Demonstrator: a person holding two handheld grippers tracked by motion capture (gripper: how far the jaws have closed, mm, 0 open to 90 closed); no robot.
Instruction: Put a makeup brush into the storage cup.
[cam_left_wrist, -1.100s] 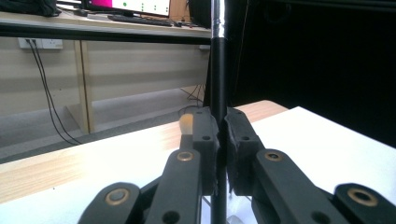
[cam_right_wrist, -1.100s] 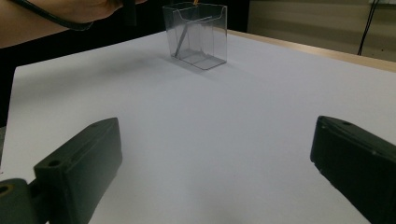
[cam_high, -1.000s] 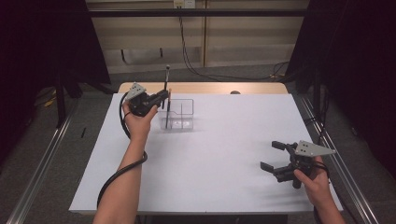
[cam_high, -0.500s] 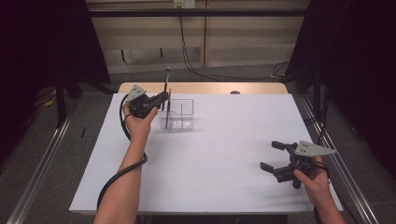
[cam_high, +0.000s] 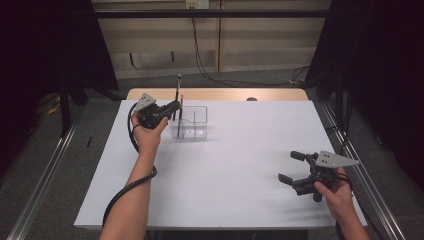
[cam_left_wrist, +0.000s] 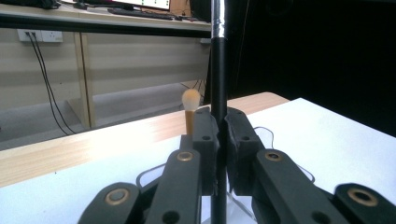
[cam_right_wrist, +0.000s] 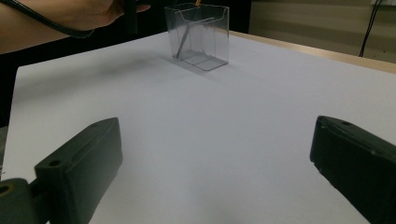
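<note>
The white-covered desk (cam_high: 225, 170) carries a clear plastic compartment box (cam_high: 190, 122) near its far left. Nothing has shifted over the last second. The right tool (cam_high: 295, 170) rests wide apart and empty near the desk's right edge. The left tool (cam_high: 172, 107) is clamped on a thin black upright brush handle (cam_left_wrist: 218, 84), lower end inside the box, beside an orange-tipped stick (cam_left_wrist: 190, 112). Placement looks nearly finished; release seems next.
</note>
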